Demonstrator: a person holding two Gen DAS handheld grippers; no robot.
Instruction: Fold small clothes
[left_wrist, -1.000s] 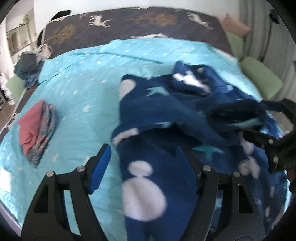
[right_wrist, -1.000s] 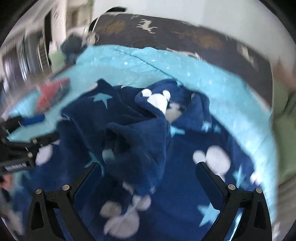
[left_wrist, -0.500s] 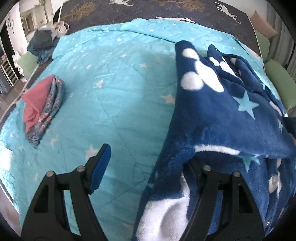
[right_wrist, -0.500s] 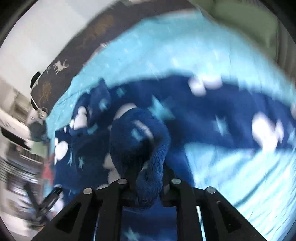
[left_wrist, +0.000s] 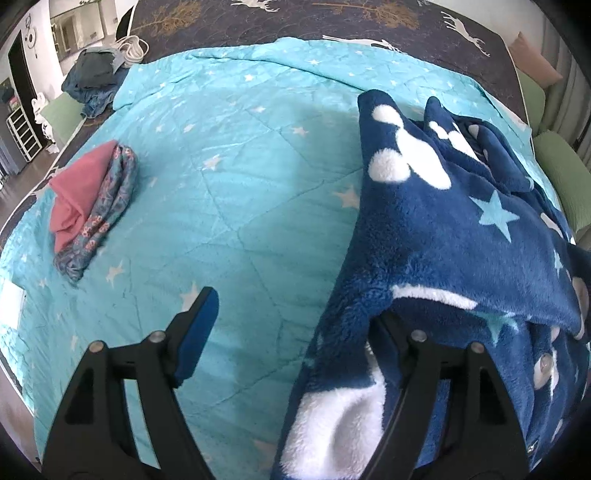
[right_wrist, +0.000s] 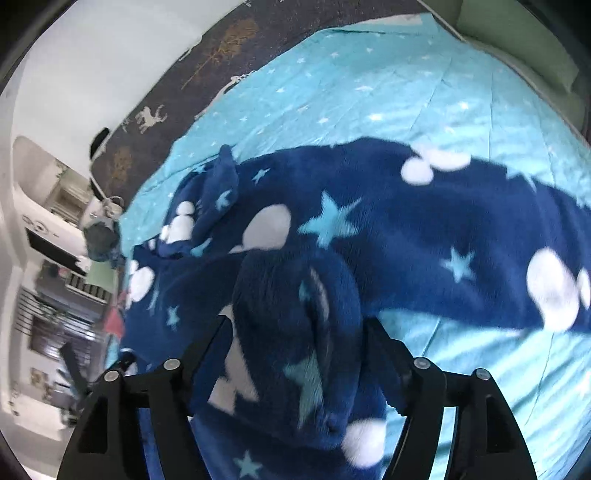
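Turquoise quilting, strewn with pale stars, is spread over the bed (left_wrist: 236, 177), and on its right side the navy fleece garment (left_wrist: 454, 221) is now laid out, where a second ago it was heaped in a crumpled mound near the middle. In the right wrist view the fleece has been drawn into a long band across the quilt, so its long axis is judged to run side to side in that view, one end trailing towards the right edge and the other bunched at the left (whether a sleeve or a hem leads cannot be told). The spreading is taken to mean that flattening is under way and that no real fold has yet been made. A folded pink and patterned pile (left_wrist: 88, 206) is seen well apart at the bed's left edge, seemingly finished. The right tool (right_wrist: 299, 332), spread wide a second ago, is now pinched on a thick fold of the fleece. The left tool (left_wrist: 291, 306) is held spread as before, with one finger (left_wrist: 197, 325) bare over the quilt and the other buried under the fleece's edge.
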